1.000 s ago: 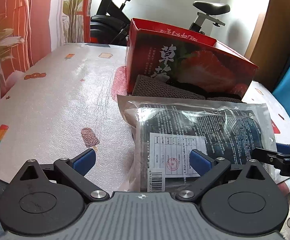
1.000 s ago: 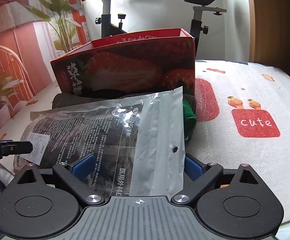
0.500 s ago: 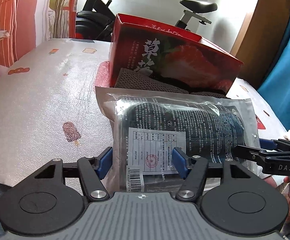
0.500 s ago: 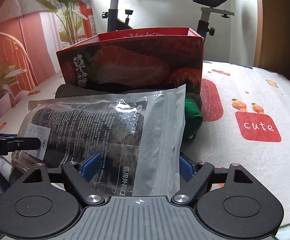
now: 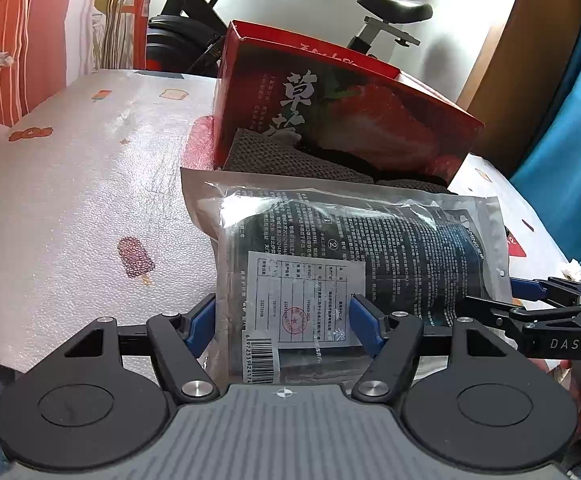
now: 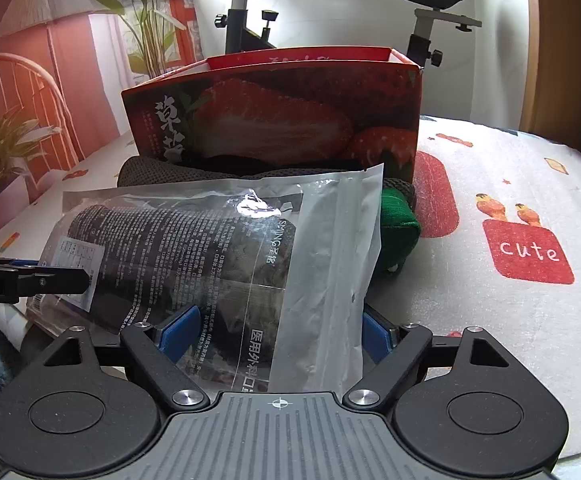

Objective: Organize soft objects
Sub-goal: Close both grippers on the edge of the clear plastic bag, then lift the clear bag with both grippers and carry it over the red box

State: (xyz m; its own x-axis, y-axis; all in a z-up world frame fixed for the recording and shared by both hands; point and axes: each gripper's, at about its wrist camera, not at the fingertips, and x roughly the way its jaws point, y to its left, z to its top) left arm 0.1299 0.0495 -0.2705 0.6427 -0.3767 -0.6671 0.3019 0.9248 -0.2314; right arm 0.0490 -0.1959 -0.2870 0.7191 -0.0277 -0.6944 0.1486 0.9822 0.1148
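Fingers of the left gripper (image 5: 282,320) and the right gripper (image 6: 276,330) each stand apart astride an end of the sealed plastic pouch (image 5: 354,256); whether they pinch it I cannot tell. Pouch lies at the table's (image 5: 70,184) near edge, before brown knit fabric (image 5: 290,158), a green soft item (image 6: 396,216) and the red strawberry box (image 6: 290,120).

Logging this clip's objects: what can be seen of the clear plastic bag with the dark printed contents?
The clear plastic bag with dark contents is a crinkled, glossy pouch with a flat, empty sealed edge, white printed text, a white label and a barcode. It lies on the patterned tablecloth, leaning on the brown knitted cloth before the red strawberry box. The left tool and right tool each straddle it, jaws open.
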